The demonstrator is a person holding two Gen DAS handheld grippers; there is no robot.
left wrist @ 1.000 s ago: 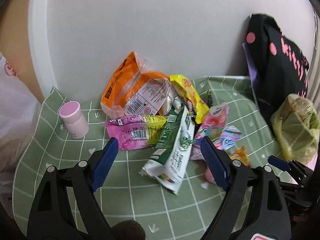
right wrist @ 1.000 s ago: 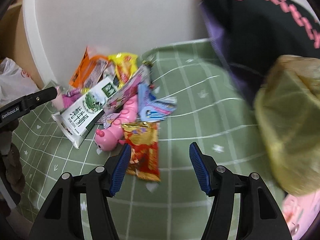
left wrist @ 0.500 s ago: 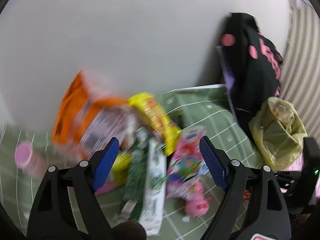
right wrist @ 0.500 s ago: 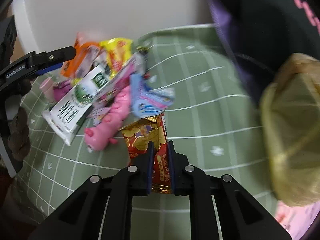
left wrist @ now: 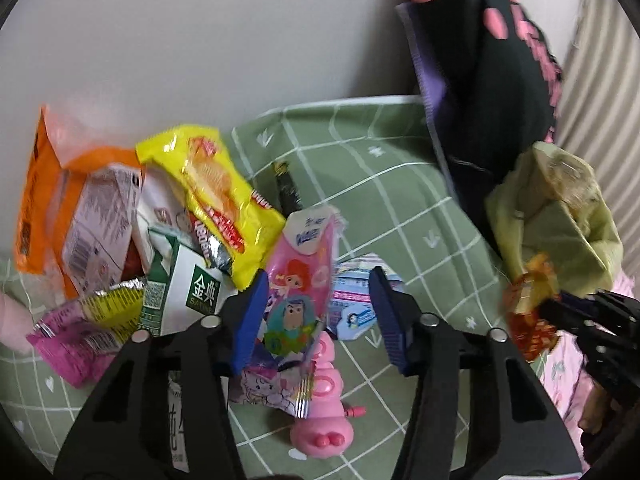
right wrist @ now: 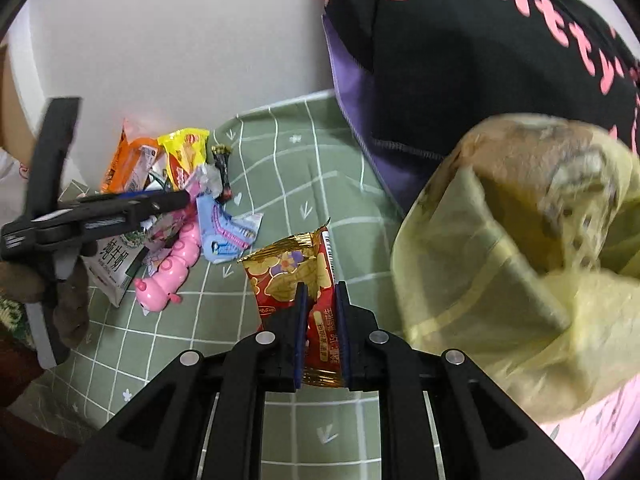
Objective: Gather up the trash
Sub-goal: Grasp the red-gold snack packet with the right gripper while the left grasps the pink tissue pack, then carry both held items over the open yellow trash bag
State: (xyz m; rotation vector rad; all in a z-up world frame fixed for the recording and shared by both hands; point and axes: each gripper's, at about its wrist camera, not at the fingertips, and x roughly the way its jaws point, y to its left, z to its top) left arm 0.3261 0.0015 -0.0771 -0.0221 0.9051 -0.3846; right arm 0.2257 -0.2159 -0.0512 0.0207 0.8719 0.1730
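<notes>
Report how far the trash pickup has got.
Done: nothing shows as bagged yet. In hand: the right gripper is shut on the red and gold wrapper, off the cloth beside the yellow-green bag. The left gripper is closing around the pink cartoon packet. Left: the orange bag, yellow packet, milk carton and magenta wrapper on the green cloth.

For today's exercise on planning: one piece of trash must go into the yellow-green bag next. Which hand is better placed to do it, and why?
The right. The right gripper is already shut on the red and gold wrapper, close beside the yellow-green bag. The left gripper is only closing around the pink cartoon packet at the pile.
</notes>
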